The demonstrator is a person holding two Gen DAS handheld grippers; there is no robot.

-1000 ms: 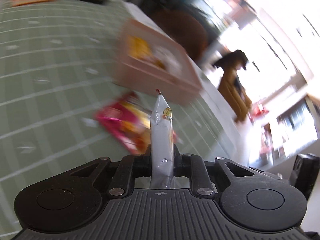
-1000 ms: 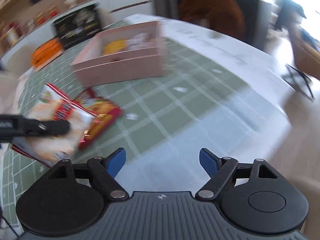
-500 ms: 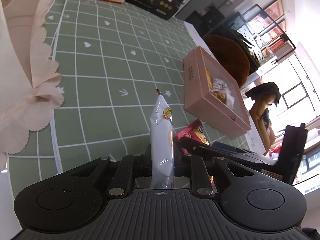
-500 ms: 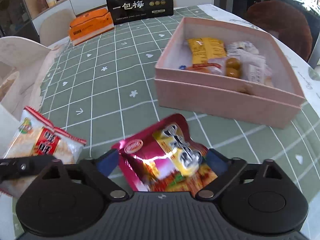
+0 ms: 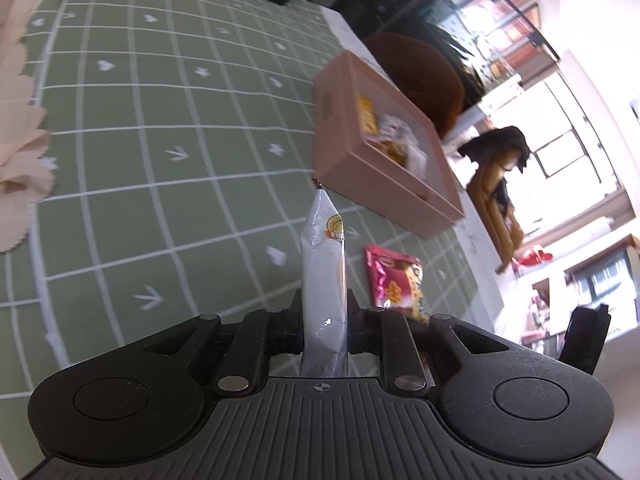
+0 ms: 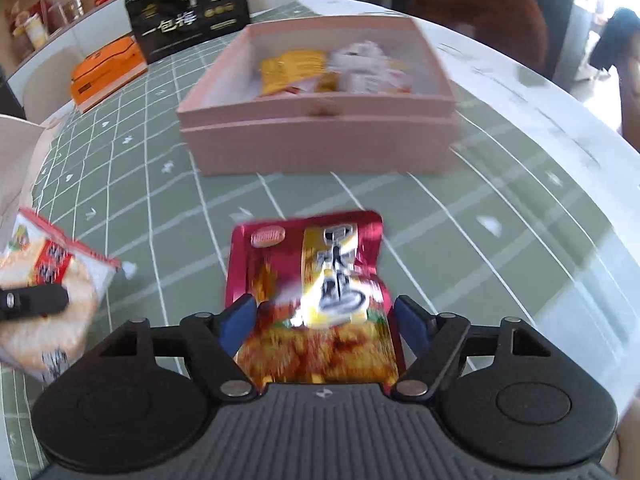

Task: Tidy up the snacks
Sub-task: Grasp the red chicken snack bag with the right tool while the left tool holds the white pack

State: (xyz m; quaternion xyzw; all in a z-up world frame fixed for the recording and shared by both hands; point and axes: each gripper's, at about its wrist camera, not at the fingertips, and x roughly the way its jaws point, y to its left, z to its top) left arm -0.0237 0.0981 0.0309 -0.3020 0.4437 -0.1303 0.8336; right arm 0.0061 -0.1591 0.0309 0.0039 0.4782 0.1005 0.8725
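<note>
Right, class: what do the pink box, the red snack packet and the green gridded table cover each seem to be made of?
Pink box: probably rigid cardboard, matte; flat walls, crisp edges, no glare.
Red snack packet: glossy foil-like plastic film; it crinkles and catches bright highlights. It lies between the right gripper fingers.
Table cover: looks like smooth vinyl or coated cloth with a slight sheen, but this is uncertain.

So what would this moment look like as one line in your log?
left gripper: shut on rice cracker packet | right gripper: open around red snack packet | pink box: ahead
</note>
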